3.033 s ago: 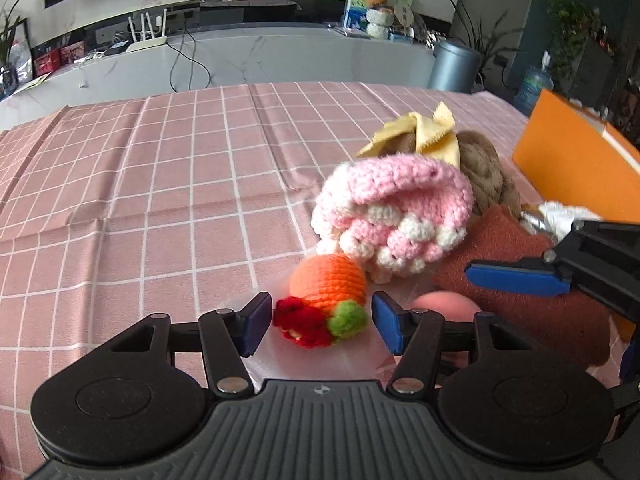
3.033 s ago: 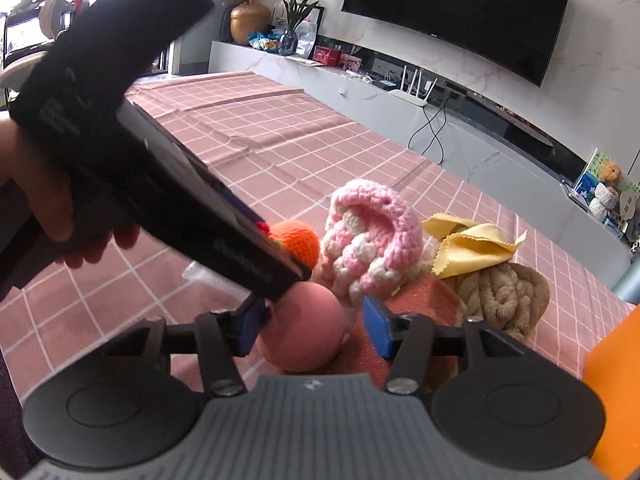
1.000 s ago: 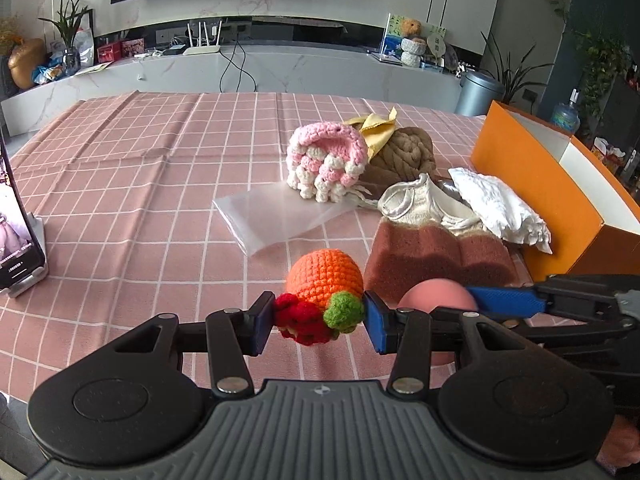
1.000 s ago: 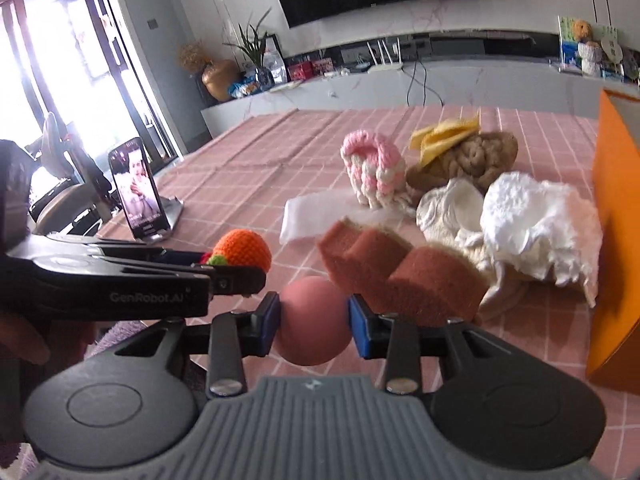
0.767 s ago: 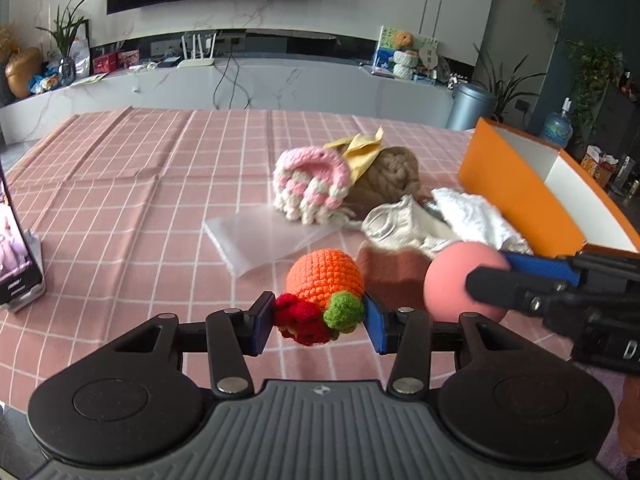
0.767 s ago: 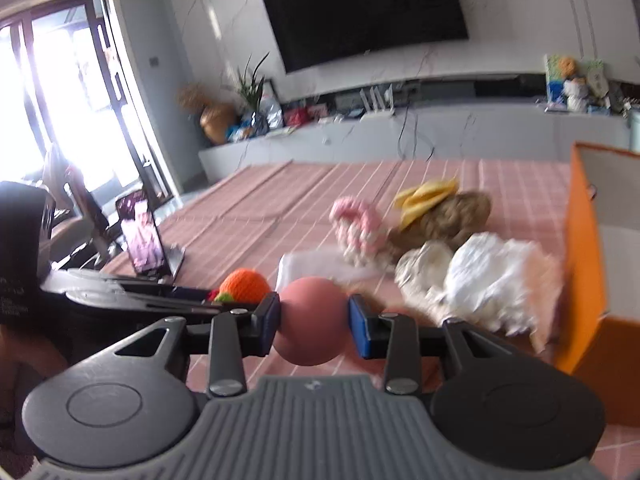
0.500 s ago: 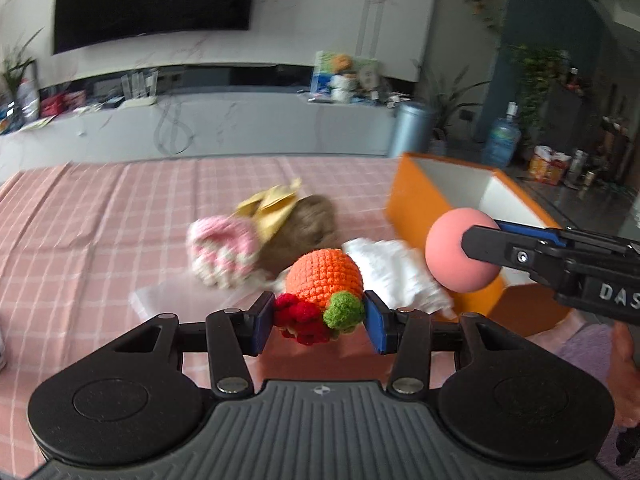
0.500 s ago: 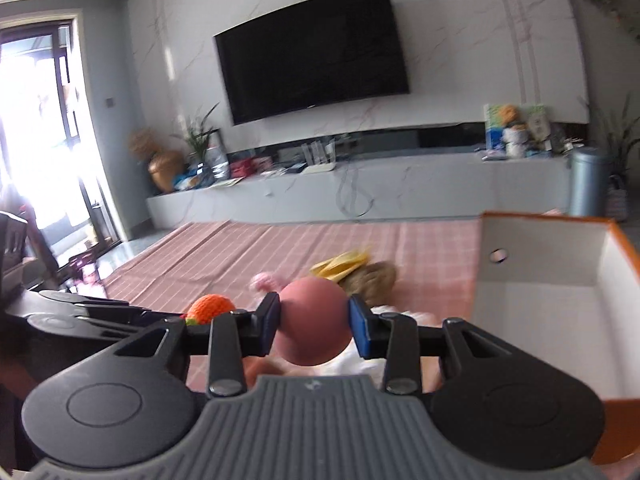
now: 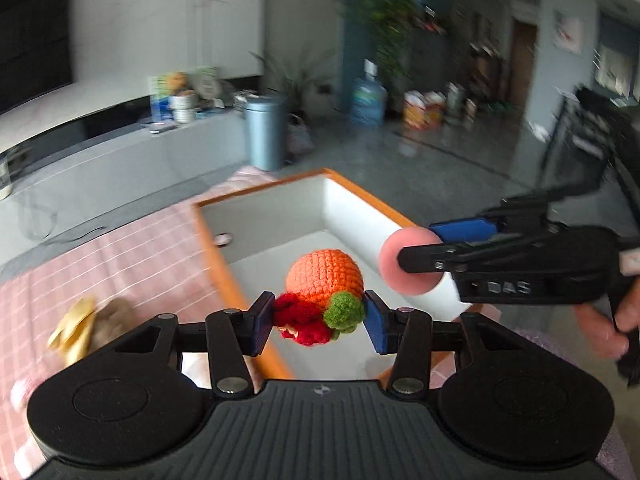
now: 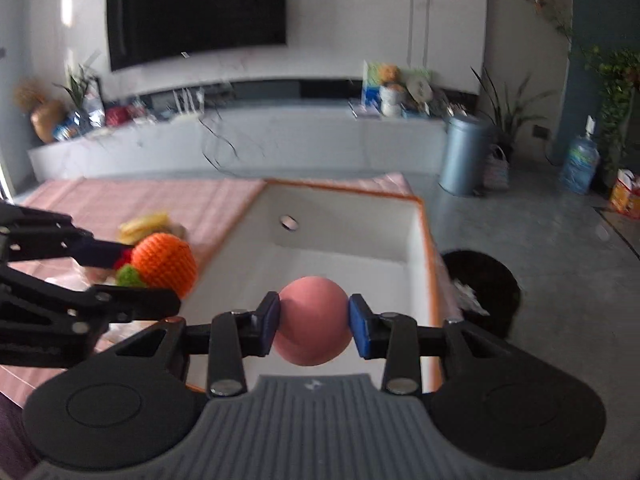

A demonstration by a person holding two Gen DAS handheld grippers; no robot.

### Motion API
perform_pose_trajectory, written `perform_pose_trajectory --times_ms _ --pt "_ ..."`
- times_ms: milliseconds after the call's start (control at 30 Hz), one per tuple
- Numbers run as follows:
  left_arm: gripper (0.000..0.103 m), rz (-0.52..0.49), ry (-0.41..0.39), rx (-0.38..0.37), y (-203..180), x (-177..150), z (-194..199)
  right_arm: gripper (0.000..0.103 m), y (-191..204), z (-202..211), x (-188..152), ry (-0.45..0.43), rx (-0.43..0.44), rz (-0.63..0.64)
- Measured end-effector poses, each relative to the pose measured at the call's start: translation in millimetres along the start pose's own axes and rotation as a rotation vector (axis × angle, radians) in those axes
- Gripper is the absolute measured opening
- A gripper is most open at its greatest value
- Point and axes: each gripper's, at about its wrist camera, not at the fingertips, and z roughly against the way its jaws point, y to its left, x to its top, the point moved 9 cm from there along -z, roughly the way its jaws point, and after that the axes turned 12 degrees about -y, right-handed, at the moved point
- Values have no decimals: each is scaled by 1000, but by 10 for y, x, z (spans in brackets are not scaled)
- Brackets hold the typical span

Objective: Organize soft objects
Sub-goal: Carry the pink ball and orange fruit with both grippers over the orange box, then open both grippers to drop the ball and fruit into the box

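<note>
My left gripper [image 9: 319,322] is shut on an orange crochet fruit [image 9: 325,276] with red and green tufts, held above the open orange box [image 9: 280,224] with its white inside. My right gripper [image 10: 313,325] is shut on a pink foam ball [image 10: 310,320], also held over the box [image 10: 344,224]. In the left wrist view the ball [image 9: 412,264] and right gripper [image 9: 460,240] hang above the box's right rim. In the right wrist view the crochet fruit [image 10: 164,264] sits at the box's left rim.
A pink checked tablecloth [image 9: 120,264] covers the table left of the box. A yellow cloth on a brown knitted piece [image 9: 92,320] lies there. A black bin [image 10: 480,292] stands on the floor right of the box.
Both grippers have swung right with their loads, from above the pile of soft things to over the open box. The view is now blurred by motion.
</note>
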Motion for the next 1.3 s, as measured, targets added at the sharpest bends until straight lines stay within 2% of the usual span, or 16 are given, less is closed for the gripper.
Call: perform_pose_trajectory --times_ms 233,333,767,1033,1200,1300 --pt "54 -90 123 -83 -238 -82 -537 37 -367 -339 -225 154 -10 36" --pt "54 -129 185 -83 -268 -151 -692 37 -411 -390 -362 191 -1 73" --pt "55 -140 342 -64 -253 -456 -925 39 -313 -531 -449 228 56 144" --pt "58 -89 350 -51 -201 -522 -917 40 -274 -536 -452 253 39 158" --pt "76 -72 338 -31 -165 -506 -884 43 -278 -534 -459 252 34 152" --pt "81 -49 324 -30 -142 -483 -863 49 -269 -508 -441 242 31 149"
